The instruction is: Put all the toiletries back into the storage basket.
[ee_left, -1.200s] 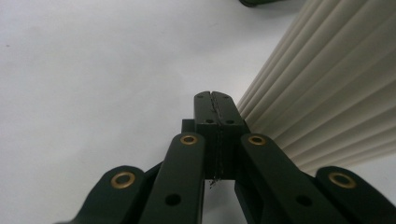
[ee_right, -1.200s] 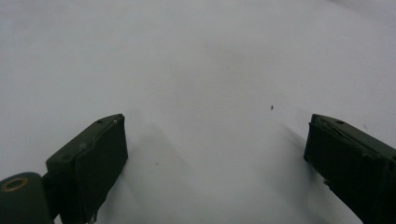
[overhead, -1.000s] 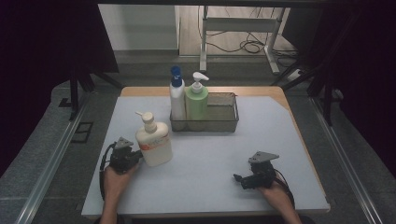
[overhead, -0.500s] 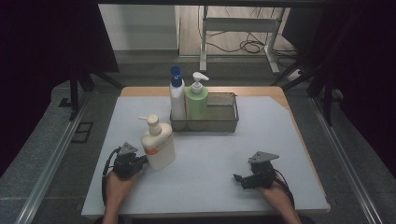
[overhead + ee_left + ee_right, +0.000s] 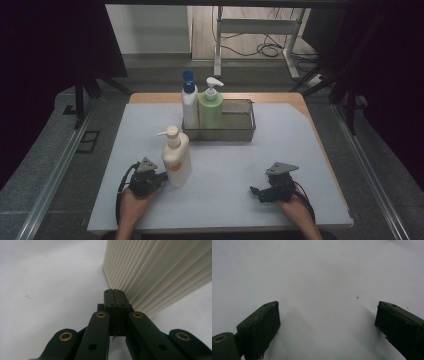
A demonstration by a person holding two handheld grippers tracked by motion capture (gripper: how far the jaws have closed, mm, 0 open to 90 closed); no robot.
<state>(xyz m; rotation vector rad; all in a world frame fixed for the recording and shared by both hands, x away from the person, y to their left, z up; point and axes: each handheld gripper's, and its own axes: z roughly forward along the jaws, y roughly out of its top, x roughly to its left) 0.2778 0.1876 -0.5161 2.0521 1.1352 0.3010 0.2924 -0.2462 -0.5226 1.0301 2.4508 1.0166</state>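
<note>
Left claw (image 5: 159,178), jaws pressed together and empty, nudges the cream pump bottle (image 5: 176,159), which stands on the bench (image 5: 230,200) short of the wire basket (image 5: 239,131) holding 2 bottles. Right claw (image 5: 257,192) rests wide apart. Basketing remains undone, I judge.

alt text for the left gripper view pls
The left gripper points its shut black jaws at the base of a ribbed cream pump bottle, their tips at its side, with nothing between them. A pale table mat lies underneath.
</note>
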